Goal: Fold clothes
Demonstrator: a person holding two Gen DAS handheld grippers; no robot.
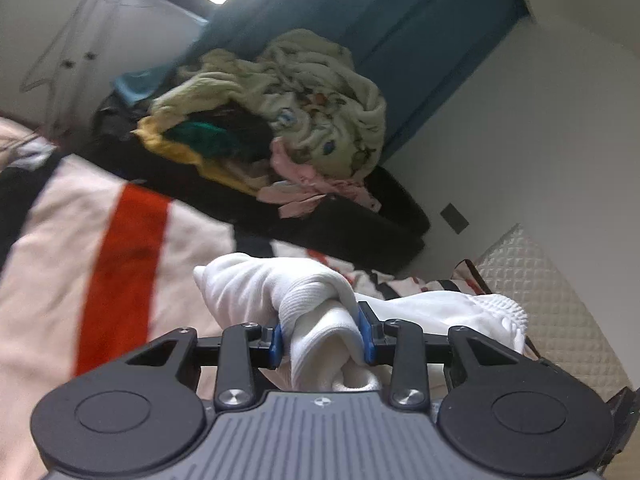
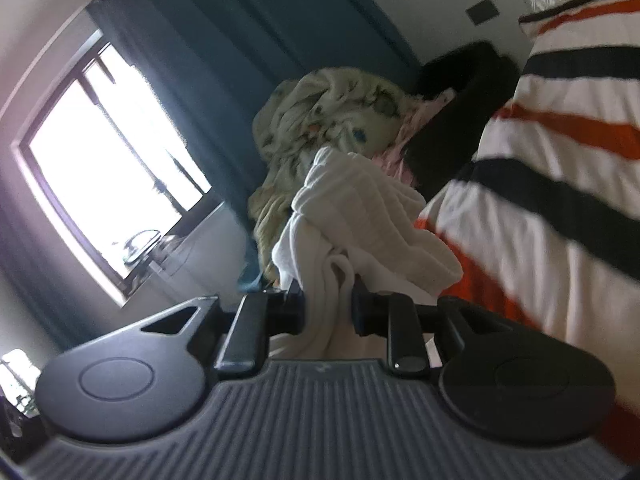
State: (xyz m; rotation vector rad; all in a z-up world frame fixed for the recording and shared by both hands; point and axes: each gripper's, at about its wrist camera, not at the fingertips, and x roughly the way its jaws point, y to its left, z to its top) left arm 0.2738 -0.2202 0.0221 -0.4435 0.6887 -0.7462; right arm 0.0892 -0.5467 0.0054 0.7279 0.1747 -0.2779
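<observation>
My left gripper [image 1: 322, 334] is shut on a bunched white ribbed garment [image 1: 256, 284], which looks like a sock, held just above the striped bedspread [image 1: 120, 220]. A white textured part of it [image 1: 492, 312] trails to the right. My right gripper [image 2: 328, 304] is shut on a white ribbed garment [image 2: 360, 208] and holds it up, tilted, next to the striped bedspread [image 2: 560, 160]. I cannot tell whether both hold the same piece.
A heap of crumpled clothes [image 1: 304, 96] in cream, yellow, green and pink lies on a dark item [image 1: 340, 220] at the bed's far side; it also shows in the right wrist view [image 2: 320, 120]. Behind it are a teal curtain [image 1: 400, 20], a white wall and a window [image 2: 100, 160].
</observation>
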